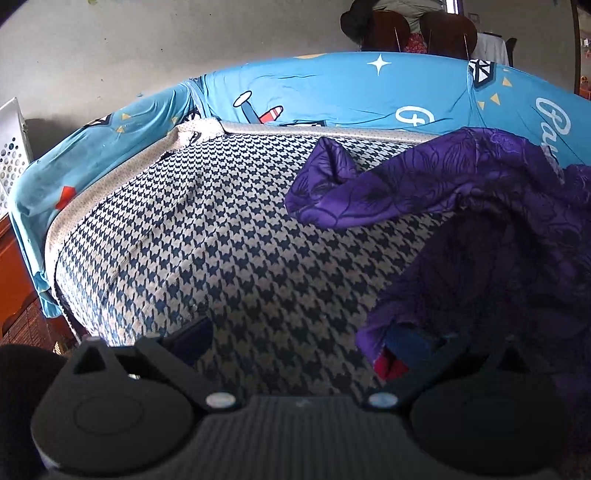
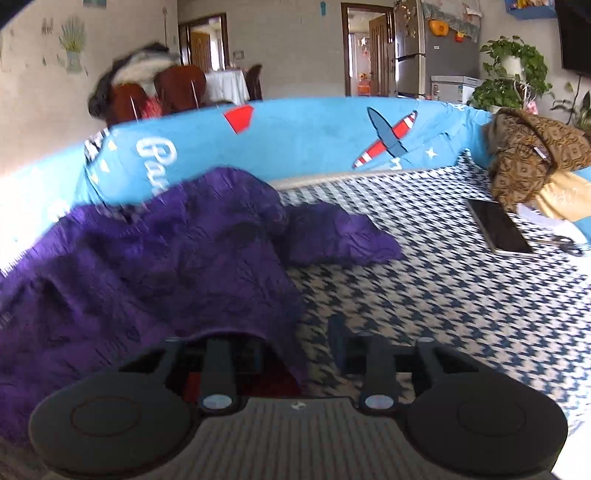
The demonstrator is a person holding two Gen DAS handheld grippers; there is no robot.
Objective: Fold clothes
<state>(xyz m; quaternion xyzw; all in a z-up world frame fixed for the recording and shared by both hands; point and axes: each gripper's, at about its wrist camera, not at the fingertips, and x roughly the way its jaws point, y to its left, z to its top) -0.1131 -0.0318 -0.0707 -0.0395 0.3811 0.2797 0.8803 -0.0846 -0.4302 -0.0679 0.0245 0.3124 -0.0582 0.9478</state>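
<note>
A crumpled purple garment [image 1: 461, 192] with a dark flower print lies on the houndstooth cover [image 1: 203, 240], one sleeve stretched out to the left. My left gripper [image 1: 299, 339] is open just above the cover, and the garment's near edge drapes over its right finger [image 1: 406, 343]. In the right wrist view the same purple garment [image 2: 166, 251] fills the left half. My right gripper [image 2: 284, 339] stands open low over the houndstooth cover [image 2: 424, 295]. Cloth hangs over its left finger, while the right finger [image 2: 338, 332] is bare; only the cover shows between the jaws.
A blue cartoon-print sheet [image 2: 295, 140] covers the raised back edge behind the garment. At the right lie a dark phone [image 2: 498, 229], a brown patterned garment [image 2: 532, 155] and a yellow cloth [image 2: 565, 199]. A white perforated basket [image 1: 11, 155] stands at far left, wooden chairs [image 1: 391, 33] behind.
</note>
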